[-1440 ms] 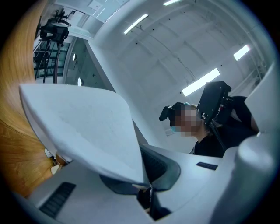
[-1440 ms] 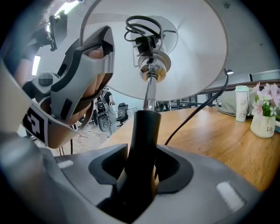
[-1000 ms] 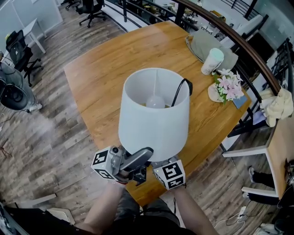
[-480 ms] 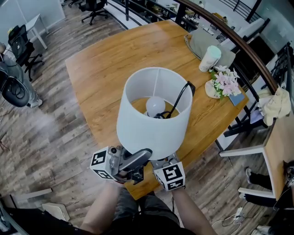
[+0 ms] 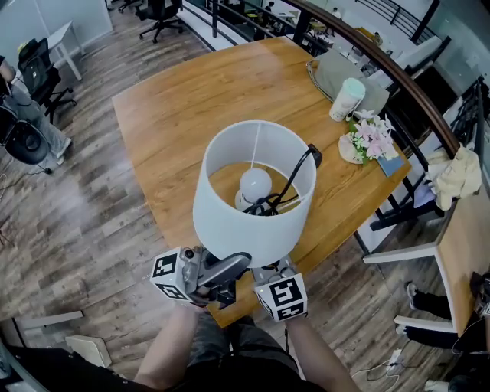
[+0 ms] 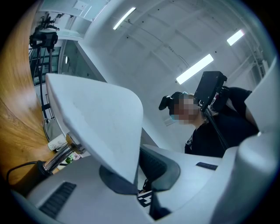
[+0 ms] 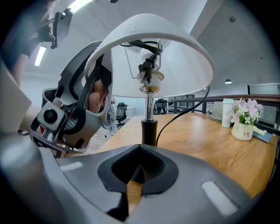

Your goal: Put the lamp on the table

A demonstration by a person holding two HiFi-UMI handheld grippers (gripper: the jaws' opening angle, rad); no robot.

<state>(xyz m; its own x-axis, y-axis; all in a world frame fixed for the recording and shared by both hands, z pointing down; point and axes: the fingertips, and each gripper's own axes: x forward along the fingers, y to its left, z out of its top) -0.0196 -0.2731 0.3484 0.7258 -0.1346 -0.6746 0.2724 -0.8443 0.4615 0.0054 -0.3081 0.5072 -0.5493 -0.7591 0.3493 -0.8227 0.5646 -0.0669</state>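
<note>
The lamp hangs over the near edge of the wooden table (image 5: 191,99). Its white shade (image 5: 230,222) is open at the top, showing the bulb (image 5: 255,182) and a black cord (image 5: 295,172). My left gripper (image 5: 230,268) is shut on the shade's lower rim (image 6: 100,122), which runs between its jaws (image 6: 138,170). My right gripper (image 5: 269,276) sits beside it under the shade. Its jaws (image 7: 141,159) have just been closing and are shut with nothing visible between them. The lamp's pole (image 7: 149,105) stands just beyond their tips. The lamp's base is hidden.
At the table's far right stand a white cup (image 5: 346,99), a vase of pink flowers (image 5: 371,142) and a grey bag (image 5: 344,73). A curved railing runs behind them. Office chairs (image 5: 157,11) stand on the wood floor beyond the table.
The lamp and both grippers have moved a little farther in over the table's near edge. More of the bulb and cord shows inside the shade.
</note>
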